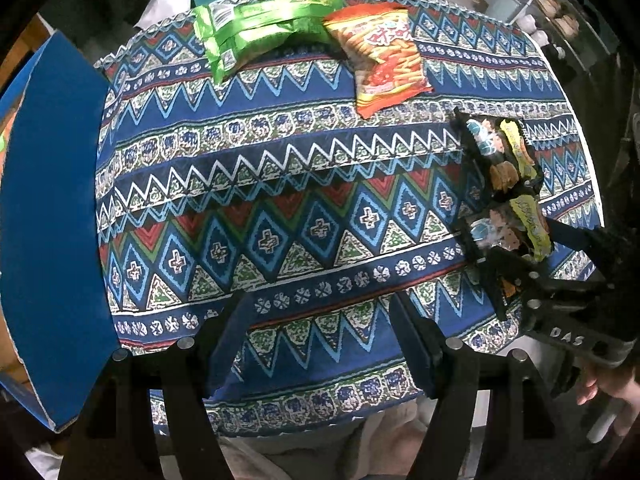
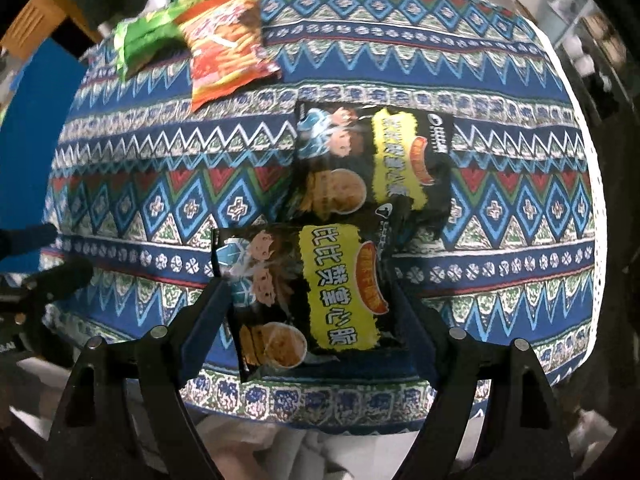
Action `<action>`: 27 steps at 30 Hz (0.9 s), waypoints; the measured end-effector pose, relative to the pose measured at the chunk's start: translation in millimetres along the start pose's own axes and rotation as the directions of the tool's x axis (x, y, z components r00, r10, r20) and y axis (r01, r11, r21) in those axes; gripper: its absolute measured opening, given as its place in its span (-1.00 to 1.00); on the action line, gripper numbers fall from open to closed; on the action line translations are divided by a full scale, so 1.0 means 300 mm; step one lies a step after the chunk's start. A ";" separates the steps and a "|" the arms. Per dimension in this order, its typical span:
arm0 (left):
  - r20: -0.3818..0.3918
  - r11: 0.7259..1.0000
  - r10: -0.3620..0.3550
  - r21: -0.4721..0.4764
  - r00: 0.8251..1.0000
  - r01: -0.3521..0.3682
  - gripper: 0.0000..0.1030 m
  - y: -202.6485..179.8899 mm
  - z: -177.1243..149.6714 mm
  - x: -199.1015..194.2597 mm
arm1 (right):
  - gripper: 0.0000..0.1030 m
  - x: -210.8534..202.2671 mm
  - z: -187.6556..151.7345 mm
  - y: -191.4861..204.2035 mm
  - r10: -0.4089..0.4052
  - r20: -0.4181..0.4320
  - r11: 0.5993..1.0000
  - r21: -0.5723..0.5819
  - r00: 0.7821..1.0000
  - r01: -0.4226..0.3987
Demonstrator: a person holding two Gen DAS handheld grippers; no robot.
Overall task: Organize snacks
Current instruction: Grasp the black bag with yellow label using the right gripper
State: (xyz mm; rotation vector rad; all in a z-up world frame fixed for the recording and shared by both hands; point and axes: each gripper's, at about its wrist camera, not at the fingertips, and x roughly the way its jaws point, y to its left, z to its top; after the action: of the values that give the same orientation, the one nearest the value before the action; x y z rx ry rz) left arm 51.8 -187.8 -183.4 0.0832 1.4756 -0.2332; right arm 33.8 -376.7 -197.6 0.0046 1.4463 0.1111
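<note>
Black plastic makes up both grippers. The right gripper (image 2: pixel 310 292) points down at the table, and its 2 fingers stand wide apart. A shiny black snack bag (image 2: pixel 304 296) lies flat between them. The left finger looks to be right at the bag's edge, but whether the pads press on the bag cannot be told. The bag is crinkly foil with a yellow patch, cartoon faces and round crackers printed on it. A second black snack bag (image 2: pixel 372 156) of the same kind lies just past it, and their corners touch or overlap.

The left gripper (image 1: pixel 320 320) also points down with its fingers wide apart. Nothing sits between them, only the cloth. In the left wrist view the right gripper shows at the right side, with a hand (image 1: pixel 612 384) behind it.

The tablecloth (image 1: pixel 280 184) is woven and busy, with blue, red, green and white zigzags, diamonds and little flowers. It has a pale lacy edge on the right side.

At the far side of the table lie 2 more bags. The orange snack bag (image 1: pixel 380 56) is puffy and shows long thin sticks. The green snack pack (image 1: pixel 260 28) lies just beside it on the left, touching or nearly so, glossy and wrinkled.

A flat blue box flap (image 1: pixel 52 216) sticks up along the left edge of the table. The middle of the cloth is bare.
</note>
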 end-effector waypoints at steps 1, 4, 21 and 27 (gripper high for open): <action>-0.004 1.000 -0.001 -0.007 1.000 0.001 0.41 0.006 0.000 0.003 | 0.58 0.007 -0.001 0.011 -0.013 0.000 1.000 -0.006 1.000 0.013; -0.012 1.000 -0.008 -0.021 1.000 0.008 0.41 0.023 -0.004 0.007 | 0.59 0.030 -0.002 0.039 -0.052 -0.004 0.999 -0.010 0.999 0.052; -0.021 1.000 0.002 -0.021 1.000 -0.003 0.41 0.005 0.014 0.048 | 0.57 0.084 -0.023 0.112 -0.057 0.020 0.998 -0.028 0.998 0.058; -0.005 0.999 -0.003 -0.045 1.000 0.003 0.41 0.018 0.035 0.043 | 0.23 0.053 -0.029 0.124 0.000 0.049 1.000 0.016 0.999 -0.001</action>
State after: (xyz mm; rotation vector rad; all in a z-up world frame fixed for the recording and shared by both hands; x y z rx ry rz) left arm 64.2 -186.0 -195.6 0.0452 1.4853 -0.2019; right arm 24.3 -338.9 -211.8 0.0207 1.3982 0.0996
